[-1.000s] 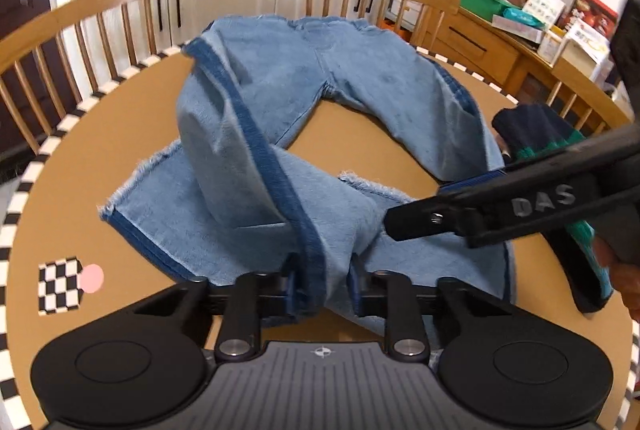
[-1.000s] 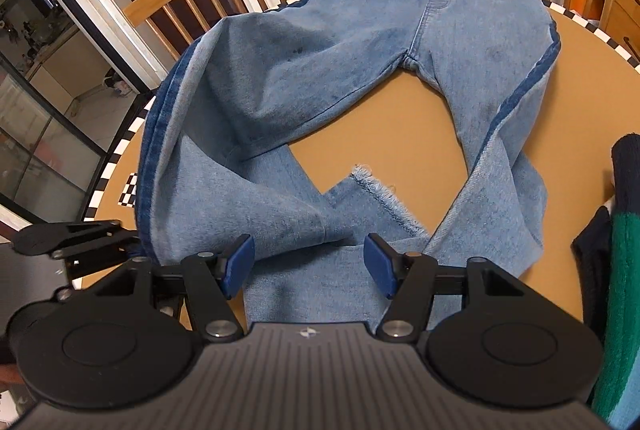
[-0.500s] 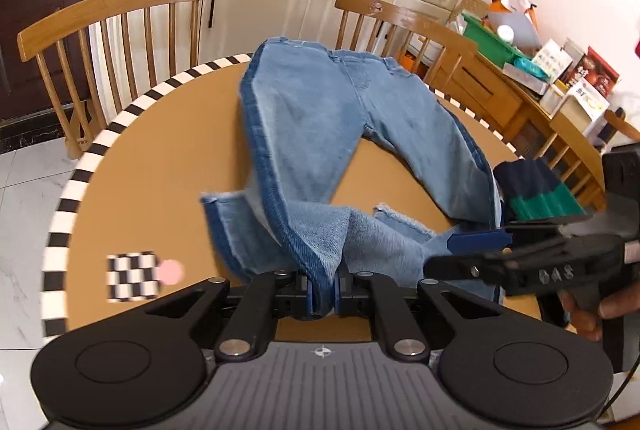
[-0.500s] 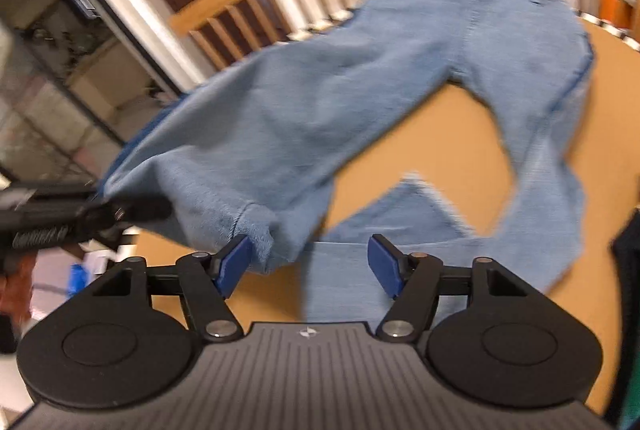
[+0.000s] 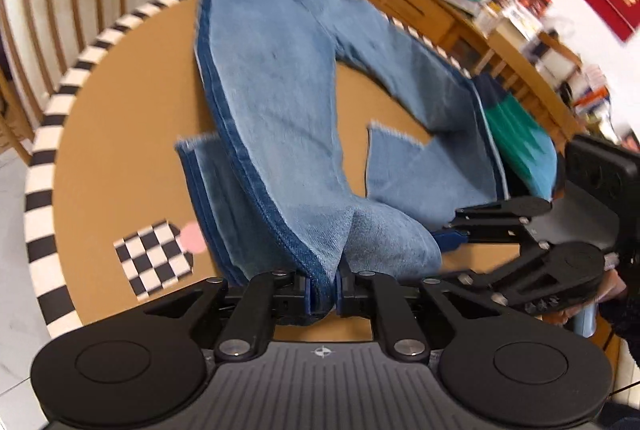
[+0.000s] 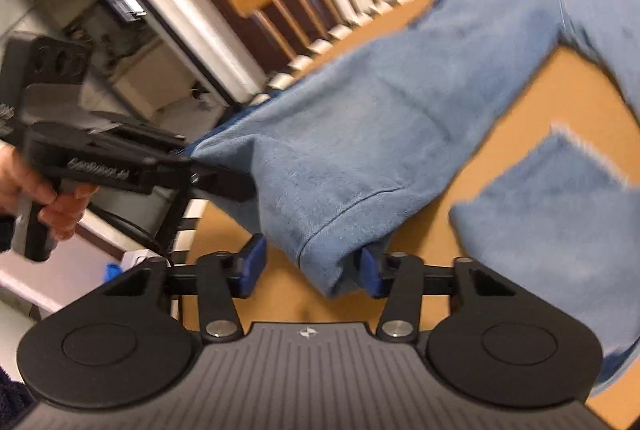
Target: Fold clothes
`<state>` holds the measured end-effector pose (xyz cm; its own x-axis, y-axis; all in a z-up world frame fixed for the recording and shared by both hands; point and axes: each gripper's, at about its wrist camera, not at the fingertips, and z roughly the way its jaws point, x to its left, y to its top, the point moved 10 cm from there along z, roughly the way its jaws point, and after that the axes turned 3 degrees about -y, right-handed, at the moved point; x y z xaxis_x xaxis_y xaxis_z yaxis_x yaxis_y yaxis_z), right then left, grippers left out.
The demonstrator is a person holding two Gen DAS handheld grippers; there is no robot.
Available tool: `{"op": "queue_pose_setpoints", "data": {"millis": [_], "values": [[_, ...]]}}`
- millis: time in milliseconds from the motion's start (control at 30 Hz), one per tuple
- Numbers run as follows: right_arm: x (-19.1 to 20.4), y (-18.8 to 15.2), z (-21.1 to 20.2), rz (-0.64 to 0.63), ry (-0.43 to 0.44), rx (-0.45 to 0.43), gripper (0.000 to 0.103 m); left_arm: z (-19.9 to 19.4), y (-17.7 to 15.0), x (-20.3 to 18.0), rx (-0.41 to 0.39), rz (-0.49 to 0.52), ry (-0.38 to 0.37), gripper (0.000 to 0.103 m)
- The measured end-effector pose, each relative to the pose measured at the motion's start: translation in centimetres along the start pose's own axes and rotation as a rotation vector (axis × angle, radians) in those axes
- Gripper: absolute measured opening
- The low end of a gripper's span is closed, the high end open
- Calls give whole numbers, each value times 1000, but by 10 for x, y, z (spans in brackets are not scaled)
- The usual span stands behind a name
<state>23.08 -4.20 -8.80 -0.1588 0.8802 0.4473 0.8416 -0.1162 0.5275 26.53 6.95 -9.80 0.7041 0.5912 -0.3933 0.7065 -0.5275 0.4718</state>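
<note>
My left gripper [image 5: 323, 288] pinches the jeans [image 5: 280, 118]. My right gripper [image 6: 310, 268] has been closing, jeans between its pads, not squeezed.

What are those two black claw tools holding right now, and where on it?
The left gripper pinches the jeans at a bunched fold of one leg. The right gripper, jaws just closing, has that leg between its pads without clamping it.

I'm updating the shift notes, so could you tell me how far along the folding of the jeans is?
Early. Nothing is folded flat: the jeans sprawl over the round table, legs apart. In hand: the left gripper pinches a raised fold, and the right gripper, jaws just closing, has denim between them, left pad clear. Left: laying the leg over, folding, plus the green-and-navy garment.
</note>
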Motion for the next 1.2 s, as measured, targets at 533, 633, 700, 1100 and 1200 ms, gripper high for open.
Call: {"op": "queue_pose_setpoints", "data": {"millis": [533, 633, 700, 1100, 1200], "values": [[0, 92, -49, 363, 110, -172, 24, -58, 65, -13, -105, 204, -24, 35], [-16, 96, -31, 353, 54, -146, 25, -38, 74, 0, -100, 172, 9, 35], [-26, 87, -11, 384, 40, -102, 18, -18, 65, 7, -67, 158, 16, 35], [-57, 67, 35, 553, 48, -60, 5, 25, -3, 9, -105, 161, -15, 41], [-54, 75, 38, 531, 40, -42, 6, 28, -2, 7, -70, 136, -24, 16]]}}
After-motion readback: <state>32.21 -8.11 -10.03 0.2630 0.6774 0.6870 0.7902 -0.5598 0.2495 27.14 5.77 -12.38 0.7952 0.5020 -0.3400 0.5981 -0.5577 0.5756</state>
